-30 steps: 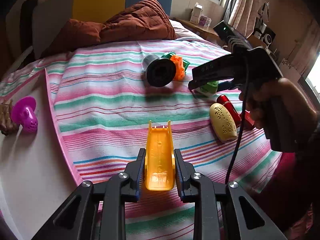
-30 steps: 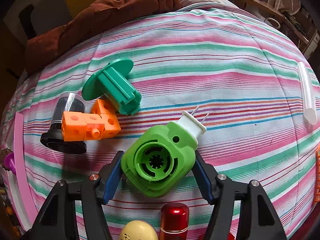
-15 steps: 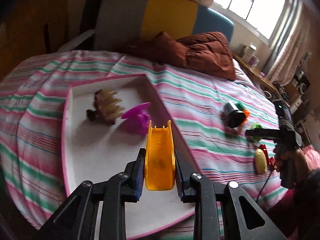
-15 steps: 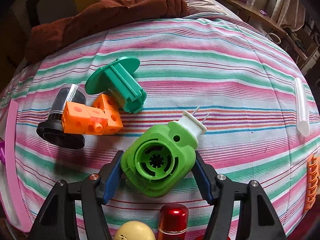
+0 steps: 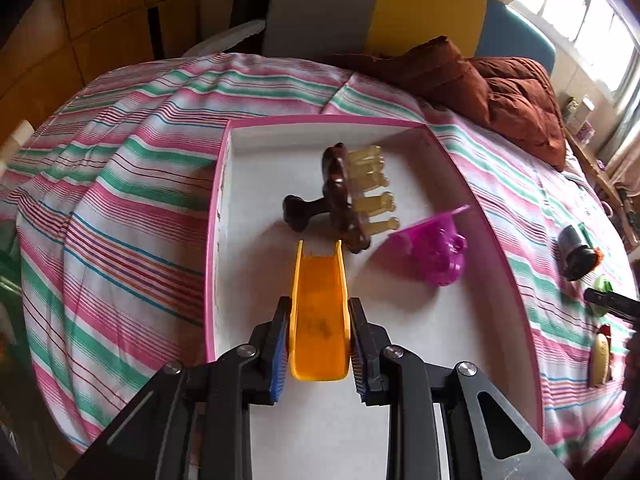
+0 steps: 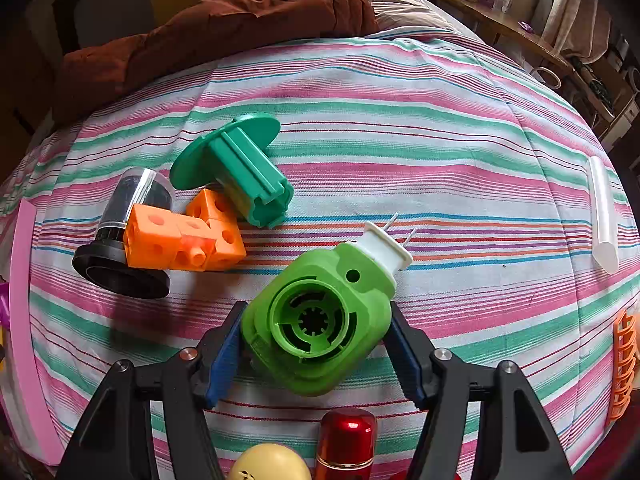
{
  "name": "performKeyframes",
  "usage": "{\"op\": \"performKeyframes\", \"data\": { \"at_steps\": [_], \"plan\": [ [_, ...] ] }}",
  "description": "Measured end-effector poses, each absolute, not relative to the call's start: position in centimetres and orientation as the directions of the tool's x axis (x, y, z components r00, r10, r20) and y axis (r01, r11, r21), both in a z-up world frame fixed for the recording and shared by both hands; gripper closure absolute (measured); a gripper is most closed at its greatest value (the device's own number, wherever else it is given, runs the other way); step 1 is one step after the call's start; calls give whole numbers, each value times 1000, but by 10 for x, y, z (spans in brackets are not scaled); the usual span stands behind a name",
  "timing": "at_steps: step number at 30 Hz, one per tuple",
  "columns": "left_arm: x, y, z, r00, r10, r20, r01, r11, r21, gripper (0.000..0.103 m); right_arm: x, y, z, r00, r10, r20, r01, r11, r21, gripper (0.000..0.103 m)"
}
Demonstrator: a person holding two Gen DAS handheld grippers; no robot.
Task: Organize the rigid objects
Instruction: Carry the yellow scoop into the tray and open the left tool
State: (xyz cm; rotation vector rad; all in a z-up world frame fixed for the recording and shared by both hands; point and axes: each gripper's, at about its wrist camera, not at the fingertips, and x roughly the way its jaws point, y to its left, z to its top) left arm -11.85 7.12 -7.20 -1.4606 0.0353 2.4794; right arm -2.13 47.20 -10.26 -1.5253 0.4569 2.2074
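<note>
My left gripper is shut on a yellow channel-shaped piece and holds it over the white tray with a pink rim. In the tray lie a brown brush with pale pegs and a magenta plastic piece, just beyond the yellow piece's tip. My right gripper is shut on a green plug-in device with a white pronged end, its pads pressing on both sides, above the striped bedspread.
Beside the green device lie a teal flanged piece, orange linked cubes and a black cylinder with a clear cap. A red cylinder and a cream egg sit near the fingers. A white tube and an orange comb lie right.
My left gripper has swung left from over the bedspread to over the tray, carrying the yellow piece. The right gripper has barely moved and keeps its hold on the green device.
</note>
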Motion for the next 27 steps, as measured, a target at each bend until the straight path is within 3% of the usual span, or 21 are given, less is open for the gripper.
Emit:
{"op": "performKeyframes", "data": {
  "at_steps": [11,13,16,27],
  "plan": [
    [-147,72,-81,-481,158,-863,-211,-976,-61,76,-33,474,-110,-312,157,-937,-505,-863,23,36],
    [-146,71,-80,-492,153,-857,-214,-975,-52,73,-33,474,-110,-312,159,-937,-503,-864,21,36],
    [-141,70,-74,-515,151,-844,-223,-974,-38,59,-35,474,-110,-311,160,-937,-502,-865,19,36],
    [-88,55,-41,-606,159,-779,-236,-972,-15,50,-30,476,-107,-312,167,-935,-497,-868,10,37]
  ]
}}
